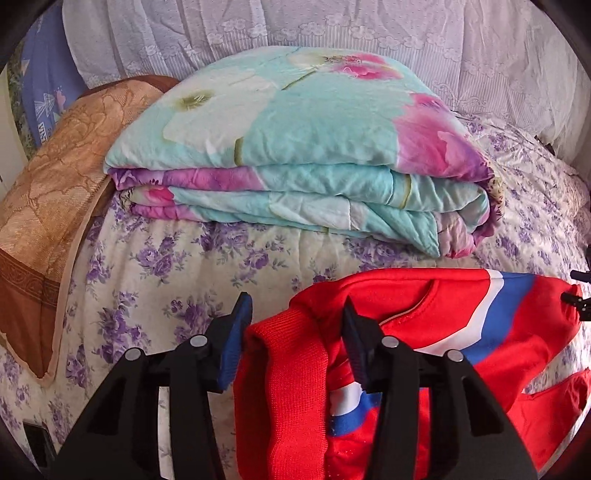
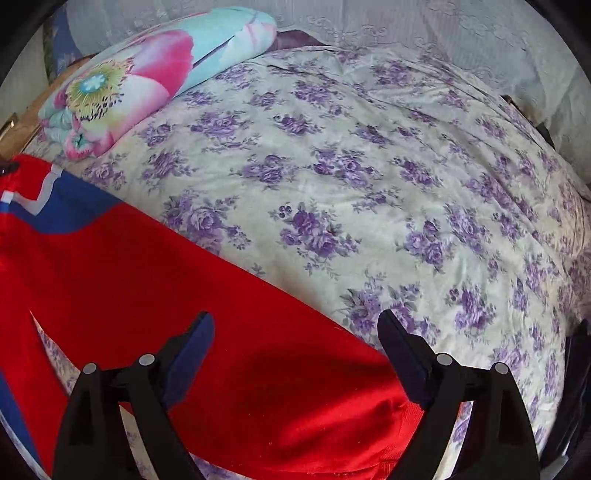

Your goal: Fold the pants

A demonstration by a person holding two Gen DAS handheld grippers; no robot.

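Observation:
Red pants [image 1: 443, 306] with blue and white stripes lie on the flowered bedsheet [image 1: 155, 266]. Their ribbed waistband [image 1: 288, 369] is bunched up between the blue pads of my left gripper [image 1: 295, 328], which press it from both sides. In the right wrist view one red leg [image 2: 129, 266] runs from the upper left down to its hem [image 2: 399, 428]. My right gripper [image 2: 295, 332] hovers wide open over that leg end. Its left fingertip is above the red cloth and its right fingertip above the sheet, neither pressing anything.
A folded turquoise and pink floral quilt [image 1: 295, 147] lies behind the pants, also seen in the right wrist view [image 2: 140, 85]. A tan patterned pillow [image 1: 55, 206] sits at the left. The purple-flowered sheet [image 2: 369, 184] stretches away to the right. White lace fabric [image 1: 332, 26] hangs at the back.

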